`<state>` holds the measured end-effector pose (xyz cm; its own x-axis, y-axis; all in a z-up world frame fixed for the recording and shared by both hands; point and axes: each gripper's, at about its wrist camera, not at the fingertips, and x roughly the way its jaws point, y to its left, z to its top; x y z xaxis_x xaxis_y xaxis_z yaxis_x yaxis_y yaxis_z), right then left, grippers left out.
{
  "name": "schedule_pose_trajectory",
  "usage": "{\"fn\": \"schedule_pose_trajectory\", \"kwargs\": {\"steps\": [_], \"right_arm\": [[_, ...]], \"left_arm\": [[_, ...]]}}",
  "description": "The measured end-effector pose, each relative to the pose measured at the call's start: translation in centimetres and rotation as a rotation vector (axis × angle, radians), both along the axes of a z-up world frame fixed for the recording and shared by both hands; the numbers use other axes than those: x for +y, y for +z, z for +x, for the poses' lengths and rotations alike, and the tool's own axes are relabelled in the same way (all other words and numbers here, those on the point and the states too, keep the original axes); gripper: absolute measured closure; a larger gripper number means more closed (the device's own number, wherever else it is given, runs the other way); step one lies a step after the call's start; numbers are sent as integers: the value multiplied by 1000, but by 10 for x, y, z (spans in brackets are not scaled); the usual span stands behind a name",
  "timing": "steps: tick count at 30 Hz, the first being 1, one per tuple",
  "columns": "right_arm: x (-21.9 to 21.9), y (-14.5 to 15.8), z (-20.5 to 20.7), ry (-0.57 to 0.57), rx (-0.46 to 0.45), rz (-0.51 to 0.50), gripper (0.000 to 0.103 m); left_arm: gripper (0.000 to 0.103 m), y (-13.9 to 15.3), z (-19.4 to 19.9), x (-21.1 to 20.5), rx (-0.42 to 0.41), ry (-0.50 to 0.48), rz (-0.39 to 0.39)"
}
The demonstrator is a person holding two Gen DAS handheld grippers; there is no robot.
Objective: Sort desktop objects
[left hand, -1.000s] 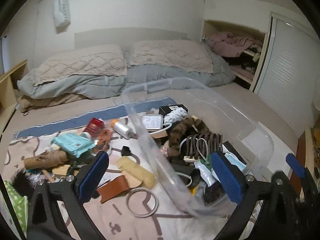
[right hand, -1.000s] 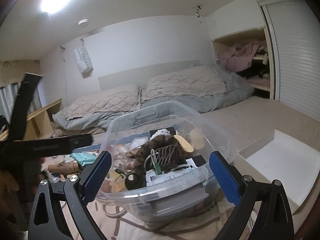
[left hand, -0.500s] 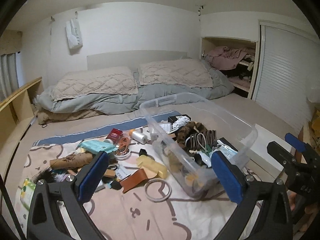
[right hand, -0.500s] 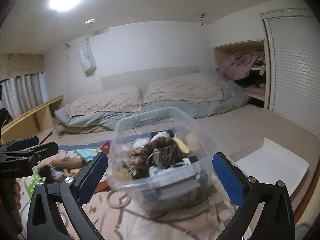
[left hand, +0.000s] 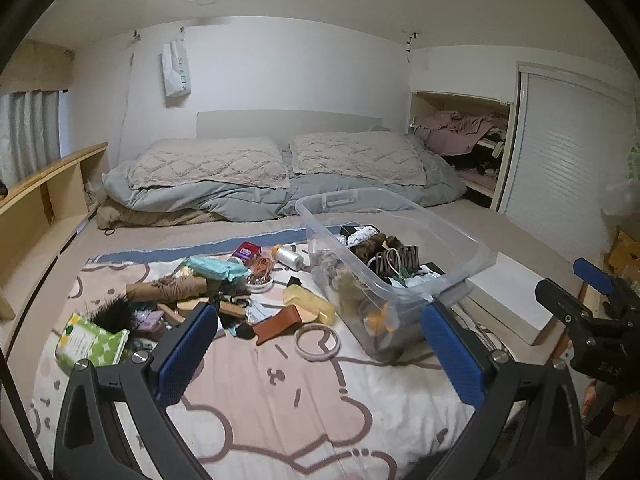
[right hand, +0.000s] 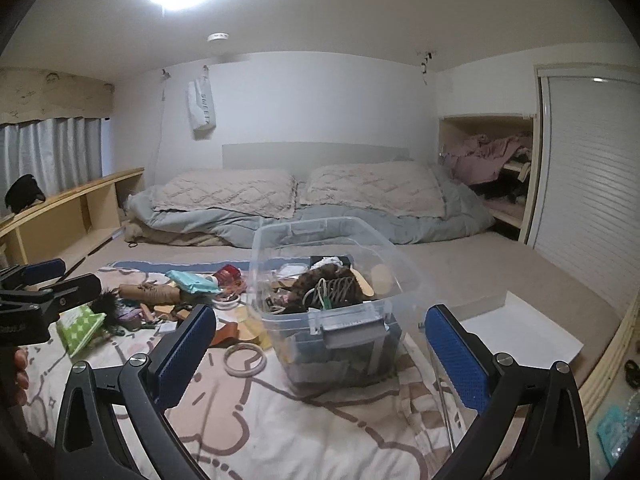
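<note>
A clear plastic bin [left hand: 472, 258] [right hand: 384, 276] sits on a patterned blanket [left hand: 280, 408] and holds several items, among them a dark coiled cable. Left of it lies a loose pile: a teal pack [left hand: 214, 269], a green dotted pack [left hand: 90, 342], a brown leather piece [left hand: 278, 322], a yellow block [left hand: 310, 304], a tape ring [left hand: 318, 343] [right hand: 245, 359]. My left gripper [left hand: 320, 356] is open and empty, held back from the pile. My right gripper [right hand: 320, 358] is open and empty, back from the bin's near end.
A white lid [right hand: 516, 338] lies flat right of the bin. Pillows and a grey duvet [left hand: 280, 192] lie behind. A wooden shelf [left hand: 44, 196] runs along the left. A closet with clothes [right hand: 496, 168] is at the right.
Both grippers have drawn back and up from the bin, so the bin and pile look smaller and farther. Both stay open and empty.
</note>
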<state>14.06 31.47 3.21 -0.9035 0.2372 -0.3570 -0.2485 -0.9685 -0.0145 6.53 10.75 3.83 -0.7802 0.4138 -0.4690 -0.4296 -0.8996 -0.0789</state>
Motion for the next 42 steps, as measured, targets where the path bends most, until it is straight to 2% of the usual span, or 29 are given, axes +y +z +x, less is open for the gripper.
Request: {"fn": "schedule_pose_trajectory", "kwargs": {"steps": [11,31,42], "right_arm": [[-22,4,26,18,-2,36,0],[-36,-8,55,7,-25,63,0],[-37,-9,60,6,-30,66,0]], "left_arm": [[0,-13,32,-26,-30,5,57],[0,-21,66,-31,3,1,-17],[0,-23,68,-32,-2,-4,-15]]}}
